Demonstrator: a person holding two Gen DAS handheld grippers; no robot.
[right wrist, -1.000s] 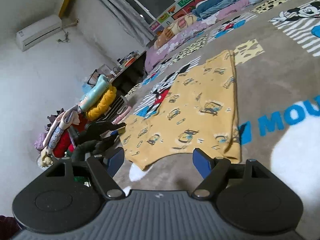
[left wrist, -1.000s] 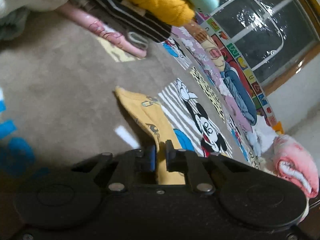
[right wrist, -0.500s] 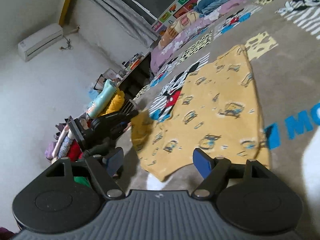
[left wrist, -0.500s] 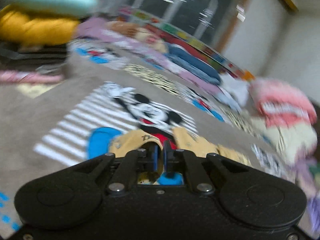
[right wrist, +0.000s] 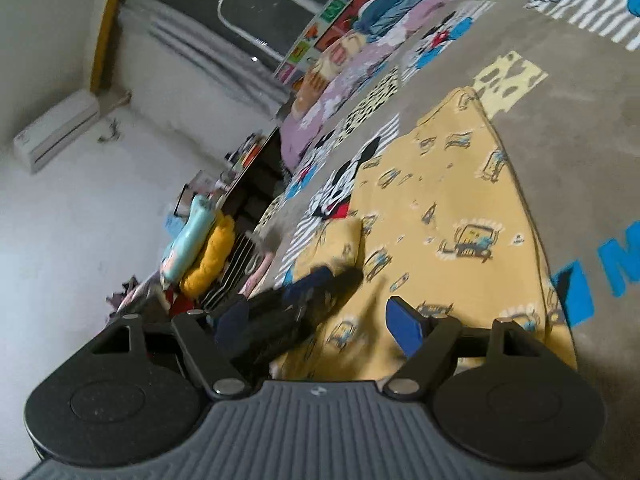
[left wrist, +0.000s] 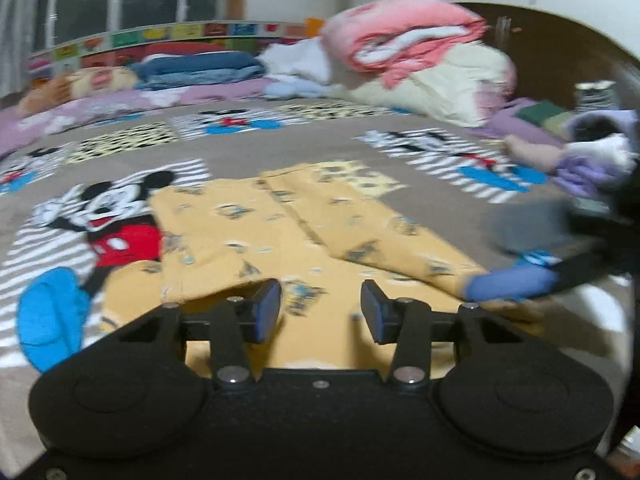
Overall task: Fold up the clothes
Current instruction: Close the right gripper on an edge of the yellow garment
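Yellow garment [left wrist: 280, 236] lies flat on bed [left wrist: 420, 148], long axis running away from left claw [left wrist: 320, 310], jaws opening, empty; right claw [right wrist: 320, 316] wide, empty.

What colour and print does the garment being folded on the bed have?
The garment is yellow with small cartoon vehicle prints; clearest in the right wrist view.

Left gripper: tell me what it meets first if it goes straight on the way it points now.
Most likely the yellow printed garment spread on the Mickey Mouse blanket. The left gripper, jaws opening with nothing between them, points slightly down at the cloth just ahead; exact depth is unclear.
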